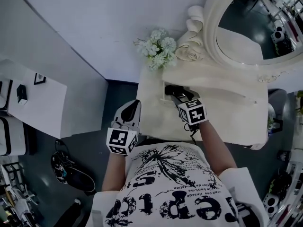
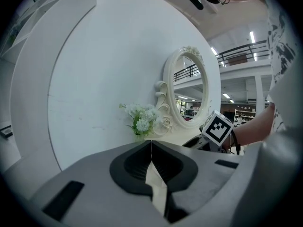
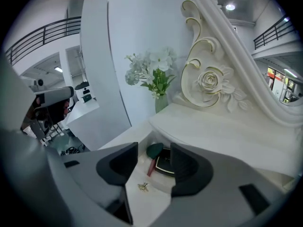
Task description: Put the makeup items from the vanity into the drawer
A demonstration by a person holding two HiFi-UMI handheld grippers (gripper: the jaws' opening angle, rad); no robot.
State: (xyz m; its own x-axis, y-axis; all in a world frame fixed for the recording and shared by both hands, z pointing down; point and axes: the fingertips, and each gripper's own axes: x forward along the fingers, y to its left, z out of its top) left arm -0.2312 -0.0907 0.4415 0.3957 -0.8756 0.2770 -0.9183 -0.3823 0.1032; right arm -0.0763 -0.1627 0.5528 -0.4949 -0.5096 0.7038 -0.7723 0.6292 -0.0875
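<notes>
Right gripper view: your right gripper (image 3: 154, 162) hangs with jaws apart, gripping nothing, over the open drawer (image 3: 147, 201) at lower centre. Makeup items (image 3: 164, 164) lie at the drawer's far end. Left gripper view: your left gripper (image 2: 151, 148) has its jaws together, empty.

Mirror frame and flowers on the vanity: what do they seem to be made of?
Mirror frame: probably painted wood or moulded resin; glossy cream surface, with gilt lines along the carved scrolls and rose. Flowers: likely artificial, fabric or plastic; the pale petals look very uniform, but this cannot be confirmed.
</notes>
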